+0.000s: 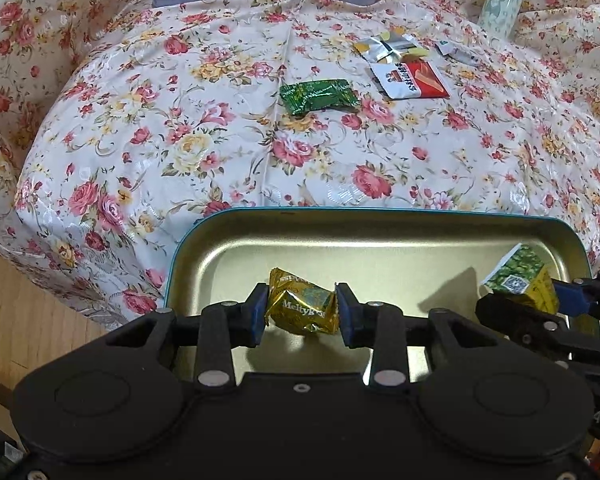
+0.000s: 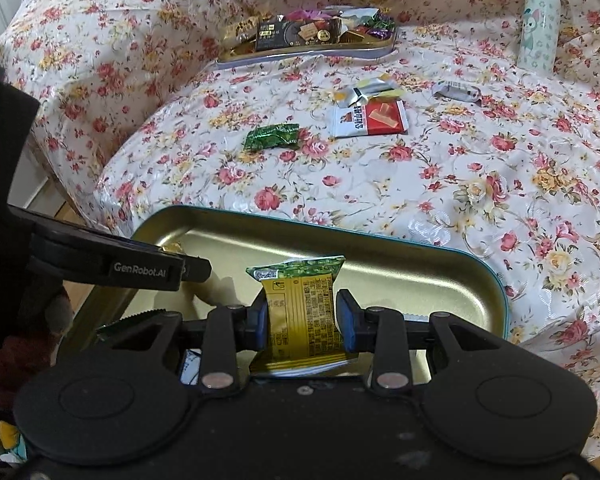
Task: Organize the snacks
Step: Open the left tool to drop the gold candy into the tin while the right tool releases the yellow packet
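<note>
Writing: gold candy reads "MeltyKiss"; left gripper's side reads "GenRobot.AI".
Left gripper: narrow gap, blue pads either side of the gold candy, touching it, over the tin.
Right gripper: closed on a yellow-green packet, fine print, over the tin.
Cloth: green candy, red-white packet.

Left gripper: matte black plastic body, two round raised discs on top, silver rivets on the linkage arms, blue pads on the fingertips. Right gripper: same build, black with blue pads and silver rivets. White "GenRobot.AI" lettering on the left gripper's side in the right wrist view.
</note>
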Demonstrator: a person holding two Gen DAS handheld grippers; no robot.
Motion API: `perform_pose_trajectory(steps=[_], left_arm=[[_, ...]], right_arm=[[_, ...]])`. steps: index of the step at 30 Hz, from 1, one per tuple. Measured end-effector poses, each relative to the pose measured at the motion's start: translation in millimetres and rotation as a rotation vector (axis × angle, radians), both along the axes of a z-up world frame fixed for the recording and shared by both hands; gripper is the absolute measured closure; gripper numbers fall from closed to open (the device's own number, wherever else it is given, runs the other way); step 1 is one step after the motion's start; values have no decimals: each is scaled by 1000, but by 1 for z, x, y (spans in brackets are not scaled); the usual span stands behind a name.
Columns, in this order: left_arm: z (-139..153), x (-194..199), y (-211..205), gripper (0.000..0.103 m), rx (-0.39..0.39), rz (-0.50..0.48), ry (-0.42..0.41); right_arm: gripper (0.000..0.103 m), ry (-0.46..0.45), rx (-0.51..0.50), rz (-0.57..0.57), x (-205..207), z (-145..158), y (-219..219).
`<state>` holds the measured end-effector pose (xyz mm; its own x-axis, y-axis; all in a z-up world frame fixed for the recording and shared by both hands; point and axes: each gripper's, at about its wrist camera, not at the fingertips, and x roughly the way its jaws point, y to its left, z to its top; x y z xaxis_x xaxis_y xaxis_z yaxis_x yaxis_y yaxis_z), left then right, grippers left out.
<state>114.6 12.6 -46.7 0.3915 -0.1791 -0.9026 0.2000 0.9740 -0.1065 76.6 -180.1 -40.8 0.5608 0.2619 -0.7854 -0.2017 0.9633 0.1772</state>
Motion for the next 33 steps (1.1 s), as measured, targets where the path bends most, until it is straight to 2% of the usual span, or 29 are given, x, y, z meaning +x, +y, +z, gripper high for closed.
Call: perform_pose_trajectory(steps=[3,12,33], left_arm=[[1,-1,0,57,-5,-8,-7],[3,-5,1,45,-2,-15,-30],[9,-12,-5,45,43,-18,-61]], right_arm=[[67,8,-8,1,2,-3,2],[67,27,-24,8,5,-7,5],[66,33,-35,23,8,-8,4]])
